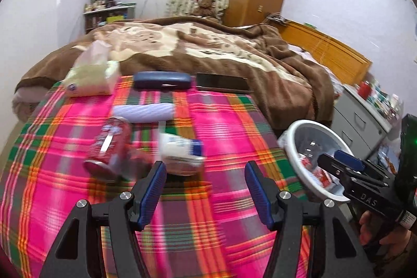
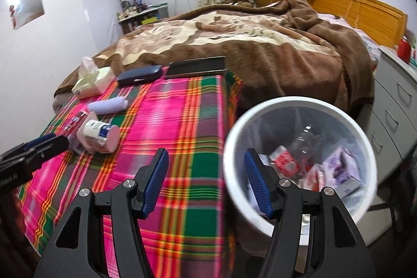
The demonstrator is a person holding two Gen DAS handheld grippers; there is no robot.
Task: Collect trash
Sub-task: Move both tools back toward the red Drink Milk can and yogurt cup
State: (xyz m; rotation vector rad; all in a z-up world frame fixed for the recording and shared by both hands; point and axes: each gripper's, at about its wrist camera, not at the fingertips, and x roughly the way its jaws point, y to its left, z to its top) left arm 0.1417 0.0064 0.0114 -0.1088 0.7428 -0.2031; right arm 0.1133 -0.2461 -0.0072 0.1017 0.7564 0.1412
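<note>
Soft daylight, motion blur up close, fisheye-bent edges

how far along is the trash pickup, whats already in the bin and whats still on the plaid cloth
Done: the white bin beside the bed already holds several wrappers and small cartons. In hand: nothing; the left gripper and right gripper both stand open and empty. Left: a red can and a white cup lie tipped on the plaid cloth, the left gripper nearest them. The tissue pack, case and phone may not be trash.
</note>
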